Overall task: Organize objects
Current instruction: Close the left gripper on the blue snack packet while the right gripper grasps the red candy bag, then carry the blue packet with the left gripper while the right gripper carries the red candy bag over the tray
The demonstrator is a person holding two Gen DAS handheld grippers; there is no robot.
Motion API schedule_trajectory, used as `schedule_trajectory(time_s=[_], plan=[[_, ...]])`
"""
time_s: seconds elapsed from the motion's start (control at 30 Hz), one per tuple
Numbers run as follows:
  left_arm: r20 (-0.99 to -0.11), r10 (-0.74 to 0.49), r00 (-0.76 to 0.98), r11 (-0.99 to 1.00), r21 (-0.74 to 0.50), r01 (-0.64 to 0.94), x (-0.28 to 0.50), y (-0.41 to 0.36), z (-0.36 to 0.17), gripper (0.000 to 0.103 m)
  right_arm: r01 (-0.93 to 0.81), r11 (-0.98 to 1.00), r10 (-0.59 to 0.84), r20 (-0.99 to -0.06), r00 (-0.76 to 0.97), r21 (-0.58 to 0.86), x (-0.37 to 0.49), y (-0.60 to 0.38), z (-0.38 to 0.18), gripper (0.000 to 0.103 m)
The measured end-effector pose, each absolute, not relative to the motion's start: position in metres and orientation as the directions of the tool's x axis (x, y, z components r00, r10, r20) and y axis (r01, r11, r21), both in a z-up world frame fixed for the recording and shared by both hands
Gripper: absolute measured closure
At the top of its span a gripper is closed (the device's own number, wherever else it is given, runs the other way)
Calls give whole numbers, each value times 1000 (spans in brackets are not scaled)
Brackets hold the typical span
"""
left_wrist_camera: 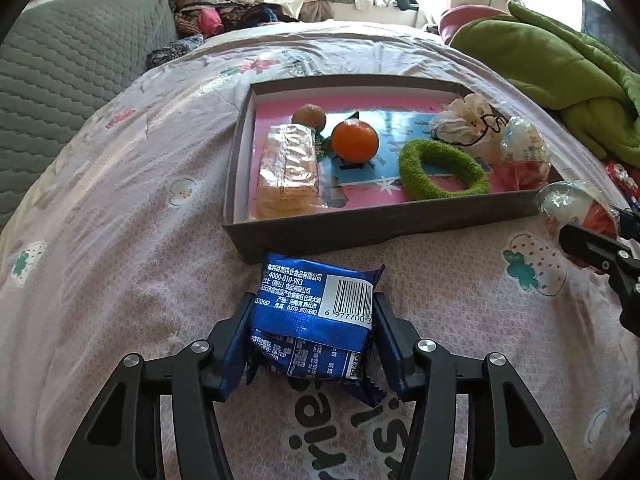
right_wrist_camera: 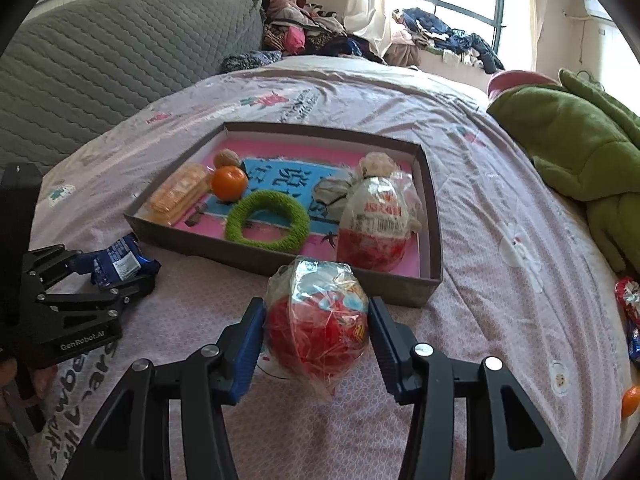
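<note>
Bedroom setting: a pink patterned bedspread carries a shallow grey box, with a quilted grey headboard and a green blanket behind. Left gripper: its blue pads press both sides of a blue snack packet, barcode side up, held just short of the box's near wall. Right gripper: partly closed, its pads flanking a red-and-white wrapped egg; the left pad touches the wrapper, contact at the right pad is unclear. Beyond the right fingertips, inside the box, lie a second wrapped egg, a green ring, an orange, a walnut, a cracker pack and a cloth pouch.
</note>
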State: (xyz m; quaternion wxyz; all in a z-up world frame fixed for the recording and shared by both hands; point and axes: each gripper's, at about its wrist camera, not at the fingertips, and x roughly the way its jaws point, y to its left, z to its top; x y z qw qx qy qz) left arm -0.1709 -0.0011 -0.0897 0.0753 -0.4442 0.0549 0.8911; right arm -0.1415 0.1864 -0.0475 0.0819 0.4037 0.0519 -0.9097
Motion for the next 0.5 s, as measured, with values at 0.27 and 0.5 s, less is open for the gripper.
schedule_trajectory(time_s=[0.27, 0.5], plan=[[-764, 102, -637, -984, 18, -179, -161, 1, -57, 46, 200, -980, -135, -703, -699, -10, -131, 183, -22, 52], [-725, 105, -681, -985, 19, -173, -157, 6, -26, 46, 210, -978, -160, -661, -734, 3, -122, 182, 3, 52]])
